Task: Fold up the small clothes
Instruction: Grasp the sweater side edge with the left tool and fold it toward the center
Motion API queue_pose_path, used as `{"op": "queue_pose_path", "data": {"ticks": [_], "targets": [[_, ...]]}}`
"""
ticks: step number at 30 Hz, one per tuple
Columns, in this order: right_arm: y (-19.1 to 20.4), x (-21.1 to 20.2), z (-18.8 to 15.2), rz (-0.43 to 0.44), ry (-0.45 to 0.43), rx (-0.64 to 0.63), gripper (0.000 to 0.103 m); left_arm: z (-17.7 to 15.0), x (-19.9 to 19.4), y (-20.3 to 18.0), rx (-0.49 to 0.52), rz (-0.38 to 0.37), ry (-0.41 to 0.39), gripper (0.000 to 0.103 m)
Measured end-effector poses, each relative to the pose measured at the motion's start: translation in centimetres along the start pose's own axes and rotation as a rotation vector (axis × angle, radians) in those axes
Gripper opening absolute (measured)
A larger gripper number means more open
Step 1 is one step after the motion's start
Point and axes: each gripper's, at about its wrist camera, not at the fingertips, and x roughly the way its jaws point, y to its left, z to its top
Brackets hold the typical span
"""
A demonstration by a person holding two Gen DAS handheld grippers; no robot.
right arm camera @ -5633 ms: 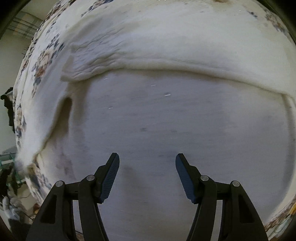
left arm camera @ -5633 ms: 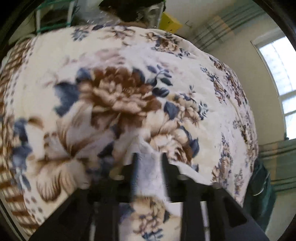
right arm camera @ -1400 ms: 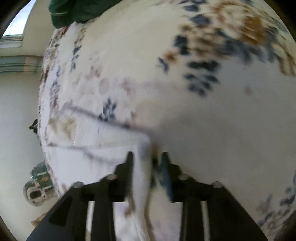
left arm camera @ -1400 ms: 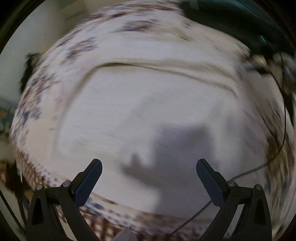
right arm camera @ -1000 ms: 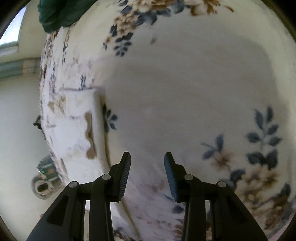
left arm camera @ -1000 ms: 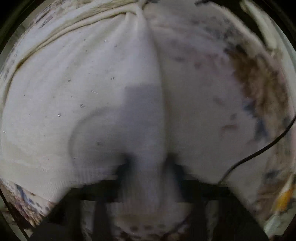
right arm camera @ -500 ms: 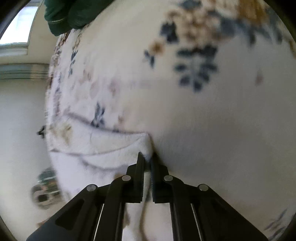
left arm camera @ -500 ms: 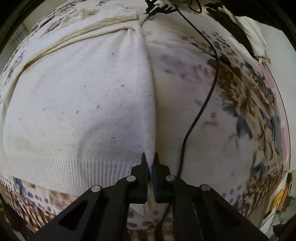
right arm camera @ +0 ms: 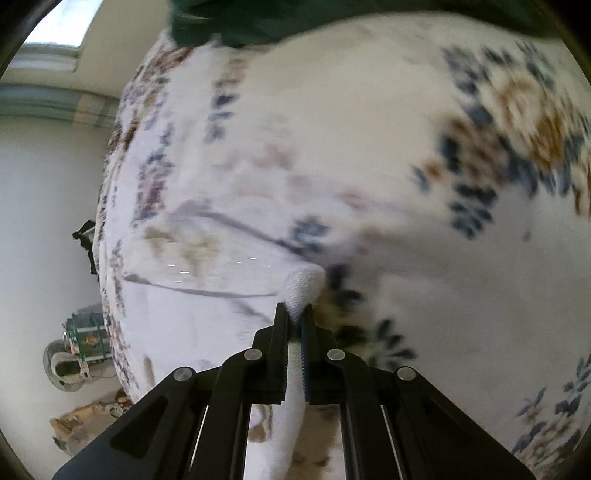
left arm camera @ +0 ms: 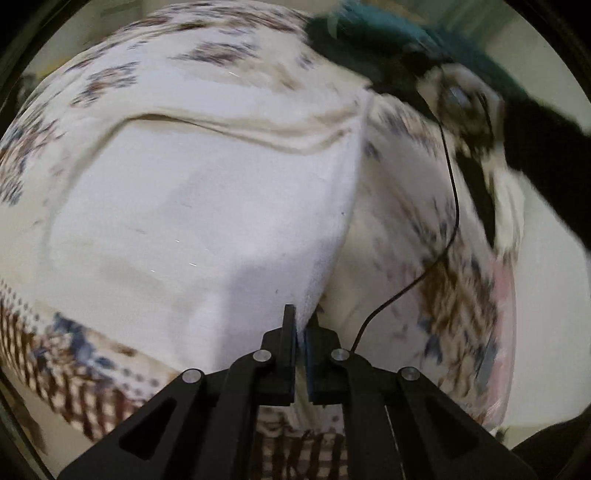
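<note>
While the left gripper (left arm camera: pixel 300 325) at the bottom centre of its frame is pinched tight on the white sweater's (left arm camera: pixel 192 221) right edge, the right gripper (right arm camera: pixel 295 321) likewise clamps a corner, the garment lying across the floral blanket (right arm camera: pixel 388 129).

Floral blanket (left arm camera: pixel 436 295) spread wide, brown and blue blooms blurred. A thin black cable (left arm camera: pixel 452 177) trails over it. Dark green cloth (right arm camera: pixel 258 18) heaped at the far edge.
</note>
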Motion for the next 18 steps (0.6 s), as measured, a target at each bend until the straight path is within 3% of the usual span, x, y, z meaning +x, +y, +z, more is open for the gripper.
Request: {"op": "queue_pose_path", "data": {"ticks": [5, 9, 14, 18], "targets": [[11.2, -0.9, 0.3, -0.039, -0.032, -0.141, 0.005, 1.3, -4.5, 6.4, -0.11, -0.023, -0.078, 0.002], [19.7, 0.9, 0.3, -0.068, -0.045, -0.189, 0.005, 1.5, -5.6, 12.4, -0.202, -0.027, -0.105, 0.002], [30.0, 6.3, -0.6, -0.161, -0.043, -0.264, 0.005, 1.6, -5.2, 21.3, -0.339, -0.075, -0.12, 0.002], [35.8, 12.3, -0.9, -0.236, -0.024, -0.3, 0.005, 1.7, -4.1, 27.3, -0.403, -0.088, -0.115, 0.002]]}}
